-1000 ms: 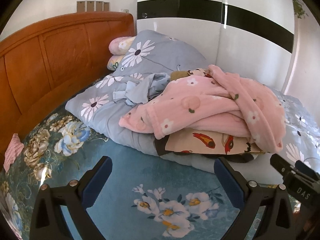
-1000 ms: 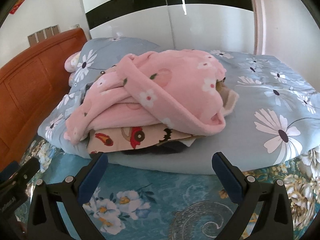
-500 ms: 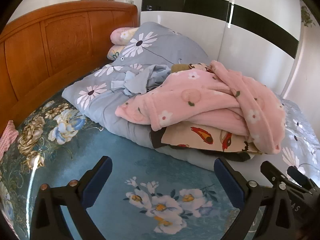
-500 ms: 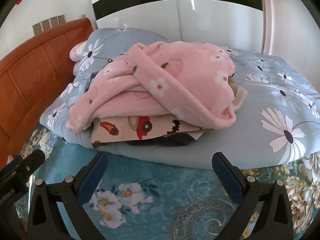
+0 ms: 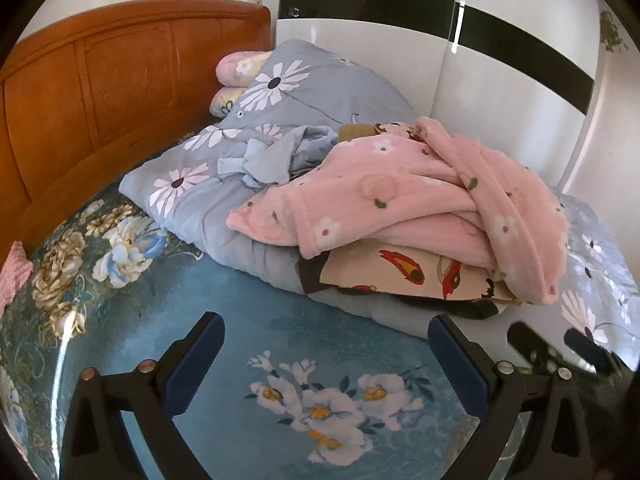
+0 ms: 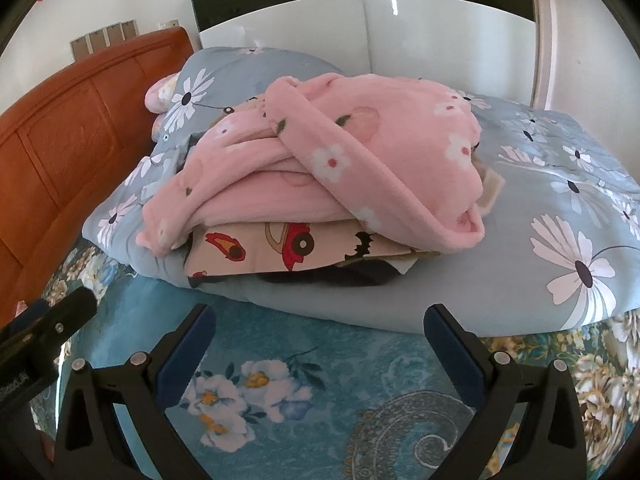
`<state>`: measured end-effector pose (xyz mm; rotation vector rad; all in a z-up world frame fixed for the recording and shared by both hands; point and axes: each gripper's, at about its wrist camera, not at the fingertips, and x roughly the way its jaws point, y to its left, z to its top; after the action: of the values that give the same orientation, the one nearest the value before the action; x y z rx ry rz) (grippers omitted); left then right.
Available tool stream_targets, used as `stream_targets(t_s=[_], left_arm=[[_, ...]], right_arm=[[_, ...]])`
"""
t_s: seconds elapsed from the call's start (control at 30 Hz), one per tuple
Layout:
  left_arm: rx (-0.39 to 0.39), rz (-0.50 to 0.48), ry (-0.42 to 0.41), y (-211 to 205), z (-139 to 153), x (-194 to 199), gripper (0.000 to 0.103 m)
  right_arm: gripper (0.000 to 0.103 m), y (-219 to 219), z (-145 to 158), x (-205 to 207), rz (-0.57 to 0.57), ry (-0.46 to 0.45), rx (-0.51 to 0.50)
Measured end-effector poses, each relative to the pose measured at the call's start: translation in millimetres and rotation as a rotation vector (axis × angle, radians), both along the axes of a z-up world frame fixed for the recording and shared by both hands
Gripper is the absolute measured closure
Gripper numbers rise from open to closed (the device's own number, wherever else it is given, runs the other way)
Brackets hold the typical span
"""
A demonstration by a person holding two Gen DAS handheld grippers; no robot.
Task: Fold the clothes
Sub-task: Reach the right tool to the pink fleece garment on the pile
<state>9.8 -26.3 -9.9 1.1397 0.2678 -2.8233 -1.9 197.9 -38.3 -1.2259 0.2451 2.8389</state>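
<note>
A rumpled pink fleece garment with flowers (image 5: 420,196) (image 6: 360,160) lies on top of a pile on the bed. Under it is a beige cloth printed with red cars (image 5: 404,276) (image 6: 280,252), and under that something dark (image 6: 332,276). A light blue garment (image 5: 272,156) is bunched to the pile's left. My left gripper (image 5: 326,344) is open and empty, over the bedsheet short of the pile. My right gripper (image 6: 318,334) is open and empty, in front of the pile. Each gripper shows at the edge of the other's view.
The pile rests on a grey-blue daisy-print quilt (image 5: 188,184) (image 6: 560,240) on a teal floral bedsheet (image 5: 248,344) (image 6: 320,380). An orange wooden headboard (image 5: 100,92) stands at the left, with pillows (image 5: 236,70). A white wardrobe (image 6: 440,40) is behind.
Both grippers have moved closer to the pile, which now looms larger in both views. Both stay open and empty.
</note>
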Motion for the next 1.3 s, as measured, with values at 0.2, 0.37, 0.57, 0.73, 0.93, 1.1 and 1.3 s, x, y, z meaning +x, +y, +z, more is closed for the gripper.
stream_targets(t_s=[0.2,0.37,0.57,0.73,0.93,1.1,1.3], left_arm=[[-0.006,-0.01,-0.008,-33,-10,51,0.0],[0.005,0.059,-0.008,-66,-10,96,0.0],[-0.046,0.142,-0.032,-82,-3,120,0.0],[-0.01,0.203,-0.017,-94,-6,145,0.0],[0.139,0.222,-0.014,-115,-11,166,0.0],[0.205,0.254,0.031,-128,1,187,0.0],[0.212,0.272,0.073,-138,15,215,0.0]], right_arm=[[0.004,-2,11,-36,0.049,0.062,0.126],[0.044,-18,14,-103,0.094,0.04,0.296],[0.06,-15,-5,-156,0.044,-0.092,0.353],[0.093,12,15,-150,-0.031,-0.081,0.191],[0.095,-9,84,-78,0.164,0.147,0.166],[0.096,-20,112,-6,0.282,0.223,0.037],[0.103,-67,122,74,0.512,0.235,-0.102]])
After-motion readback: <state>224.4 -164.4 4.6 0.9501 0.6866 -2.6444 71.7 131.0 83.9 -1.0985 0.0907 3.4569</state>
